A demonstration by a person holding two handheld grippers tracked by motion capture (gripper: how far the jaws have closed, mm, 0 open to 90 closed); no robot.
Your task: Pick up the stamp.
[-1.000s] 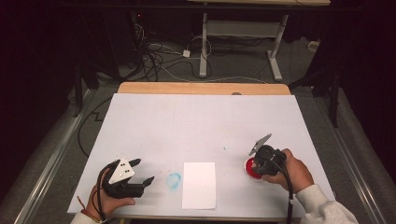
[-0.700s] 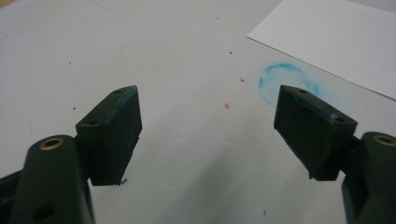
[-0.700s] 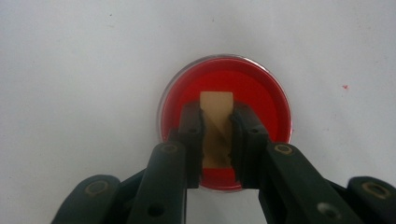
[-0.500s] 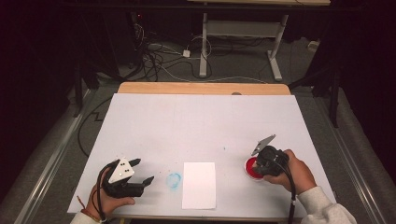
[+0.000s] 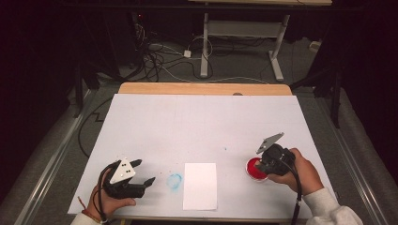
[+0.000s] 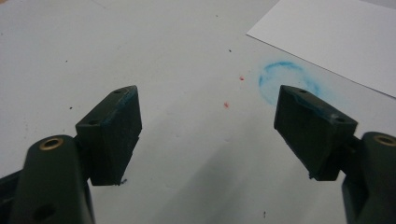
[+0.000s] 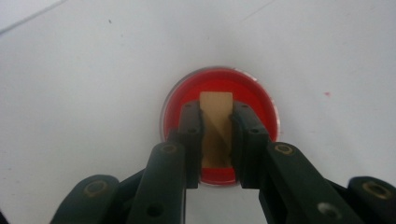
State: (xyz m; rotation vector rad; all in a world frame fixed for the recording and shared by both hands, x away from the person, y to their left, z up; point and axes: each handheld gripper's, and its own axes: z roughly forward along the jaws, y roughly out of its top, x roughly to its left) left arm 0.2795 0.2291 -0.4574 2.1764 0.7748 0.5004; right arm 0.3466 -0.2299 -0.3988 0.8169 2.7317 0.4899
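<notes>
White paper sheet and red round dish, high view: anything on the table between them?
Nothing: in the high view the stretch of white tabletop between the white paper sheet and the red round dish is bare.

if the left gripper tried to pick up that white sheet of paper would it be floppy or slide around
The white sheet lies dead flat and looks very thin, so it would probably droop if lifted by one edge. On the smooth white table it likely slides when pushed. With no raised edge showing, the open left gripper may struggle to get under it.
</notes>
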